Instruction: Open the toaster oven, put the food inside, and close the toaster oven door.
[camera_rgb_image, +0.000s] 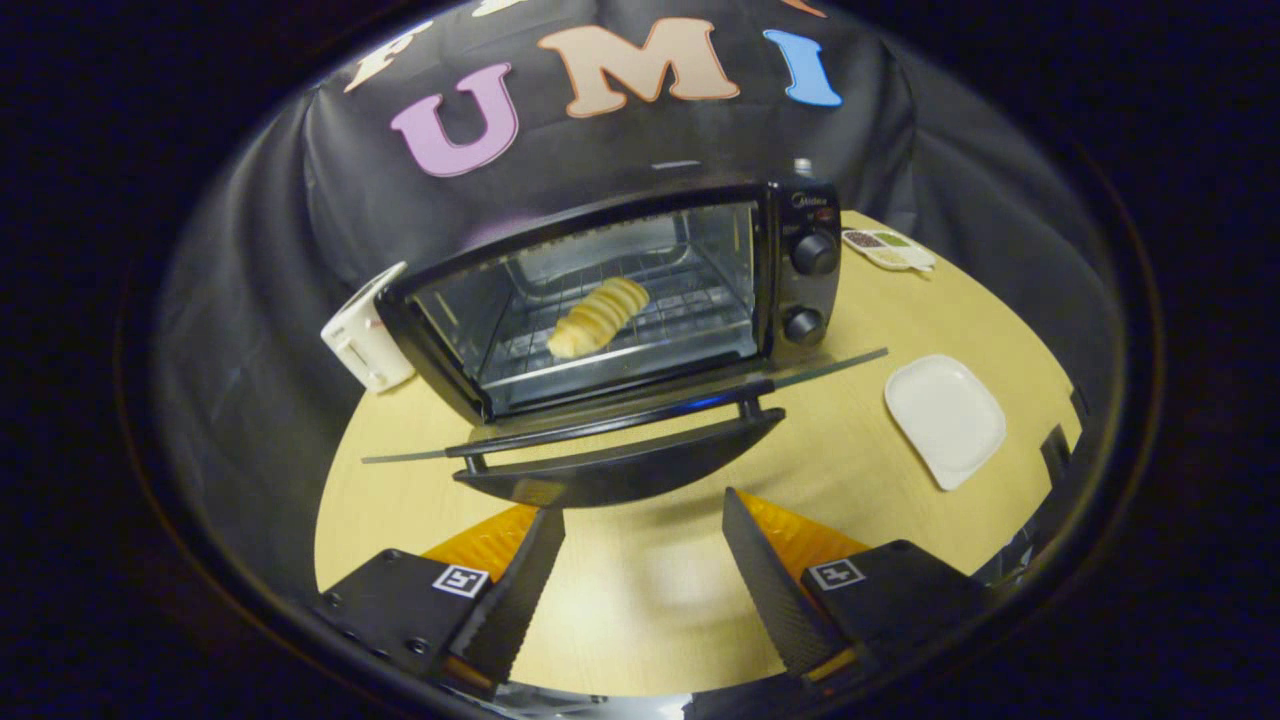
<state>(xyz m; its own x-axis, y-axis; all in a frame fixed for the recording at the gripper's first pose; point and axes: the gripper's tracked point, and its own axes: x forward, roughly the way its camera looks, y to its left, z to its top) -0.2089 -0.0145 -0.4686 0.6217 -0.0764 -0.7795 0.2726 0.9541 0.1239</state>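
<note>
A black toaster oven (800, 270) stands on the wooden table beyond my fingers, tilted in the view. Its glass door (620, 425) hangs open, folded down flat toward me, with the dark handle (620, 470) at its front edge just ahead of the fingertips. Inside, a pale ridged pastry (598, 317) lies on the wire rack (680, 310). My gripper (643, 515) is open, its two fingers wide apart just short of the handle, with nothing between them but bare table.
A white square plate (945, 418) lies on the table to the right of the oven door. A small white appliance (365, 335) stands against the oven's left side. A small tray with compartments (888, 249) sits behind the oven on the right.
</note>
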